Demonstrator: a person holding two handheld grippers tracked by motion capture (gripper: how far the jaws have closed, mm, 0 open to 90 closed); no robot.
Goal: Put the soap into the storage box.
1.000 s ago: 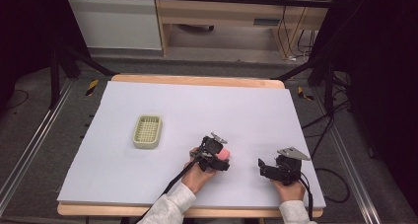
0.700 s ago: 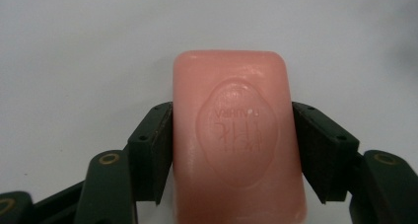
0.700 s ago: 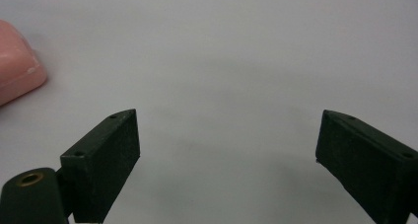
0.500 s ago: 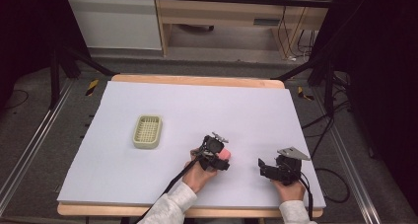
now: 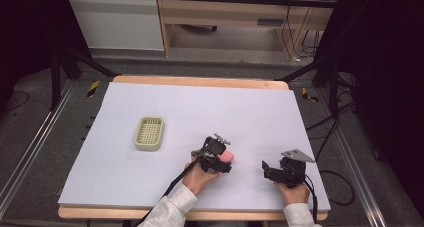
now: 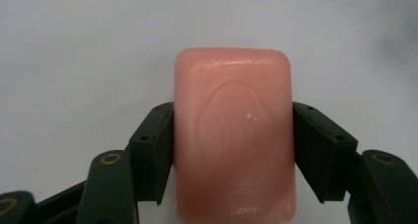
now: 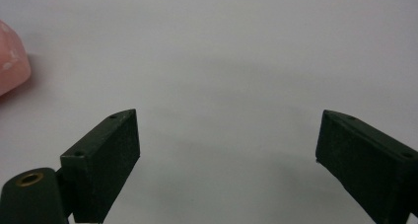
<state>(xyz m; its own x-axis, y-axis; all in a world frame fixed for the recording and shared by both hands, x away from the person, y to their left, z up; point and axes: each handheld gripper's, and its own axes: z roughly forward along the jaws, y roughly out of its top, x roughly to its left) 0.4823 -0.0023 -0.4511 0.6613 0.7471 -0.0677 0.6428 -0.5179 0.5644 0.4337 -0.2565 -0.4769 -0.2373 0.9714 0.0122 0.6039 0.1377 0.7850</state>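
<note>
A pink bar of soap (image 6: 231, 135) with an embossed seal lies on the white table cover, and both black pads of my left gripper (image 6: 232, 110) press on its long sides. From above, that left gripper (image 5: 222, 162) sits near the table's front middle with the soap (image 5: 228, 157) peeking out at its right. My right gripper (image 5: 266, 170) rests to the right of it, pointing left. Its jaws (image 7: 230, 120) stand wide apart over bare cover with nothing between them. One corner of the soap (image 7: 10, 61) shows at the left edge of the right gripper view.
A pale green slotted soap dish (image 5: 149, 133) stands left of centre on the white cover (image 5: 200, 107). Wooden table edges frame the cover. Cables trail from both grippers toward the front edge, and dark stands and cabling flank the table.
</note>
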